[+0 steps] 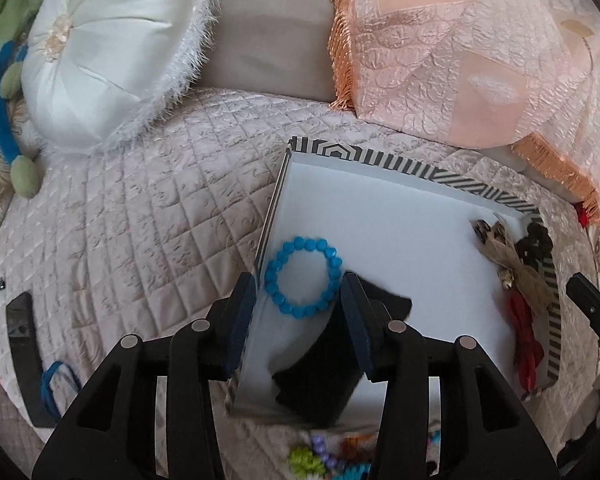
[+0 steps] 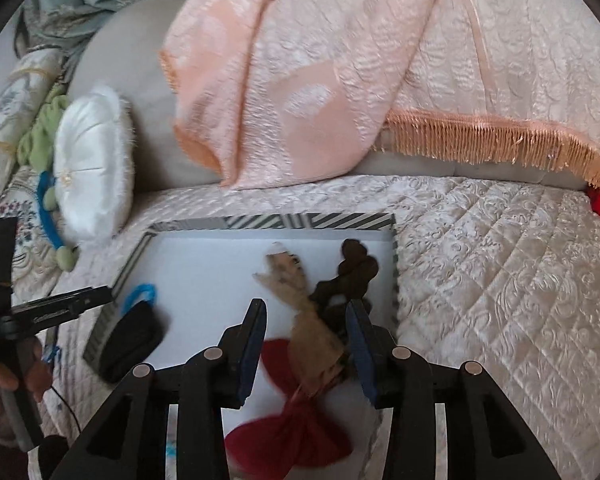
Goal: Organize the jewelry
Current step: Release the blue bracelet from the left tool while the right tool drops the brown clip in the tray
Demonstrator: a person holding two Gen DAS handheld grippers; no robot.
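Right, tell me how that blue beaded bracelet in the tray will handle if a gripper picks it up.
The blue beaded bracelet is a ring of separate beads, so it will probably sag and lose its round shape when lifted by one side. Its beads look smooth and glossy, so the pads may slip. Pushed across the white tray, it should slide, not roll.

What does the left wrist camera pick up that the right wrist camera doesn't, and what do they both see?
Only the left wrist view shows the blue bead bracelet as a full ring, the bright beads on the quilt below the box, and the open left gripper straddling the box wall. Only the right wrist view shows the whole red bow, a hand on the other tool, and the open right gripper around the tan bow. Both show the striped box, the black pouch and the white cushion.
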